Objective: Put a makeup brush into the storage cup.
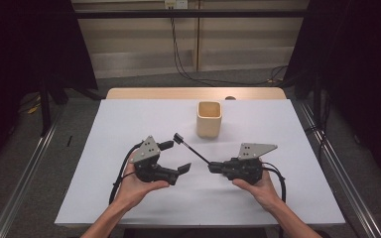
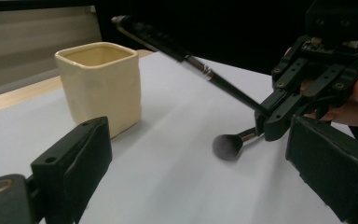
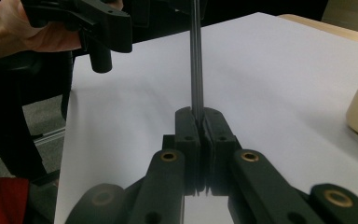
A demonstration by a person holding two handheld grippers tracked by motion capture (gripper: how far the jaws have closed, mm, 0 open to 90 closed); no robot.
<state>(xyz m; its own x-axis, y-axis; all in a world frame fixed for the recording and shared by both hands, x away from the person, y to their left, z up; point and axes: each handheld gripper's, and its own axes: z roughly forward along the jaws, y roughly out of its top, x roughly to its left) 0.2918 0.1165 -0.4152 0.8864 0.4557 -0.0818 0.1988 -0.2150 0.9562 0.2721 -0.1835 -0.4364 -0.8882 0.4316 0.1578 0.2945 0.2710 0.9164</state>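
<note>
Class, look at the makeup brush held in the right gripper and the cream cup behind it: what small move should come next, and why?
Probably swing the right gripper toward the cream cup. It is shut on the makeup brush, whose handle slants up above the table while the cup's mouth stands open. The left gripper is open and holds nothing.

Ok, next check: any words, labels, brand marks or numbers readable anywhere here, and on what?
None can be read. The cream cup is plain, the white table cover is blank, and the makeup brush handle and the grey plates on both tools carry no legible print. The wall socket at the far wall is too small to read.
</note>
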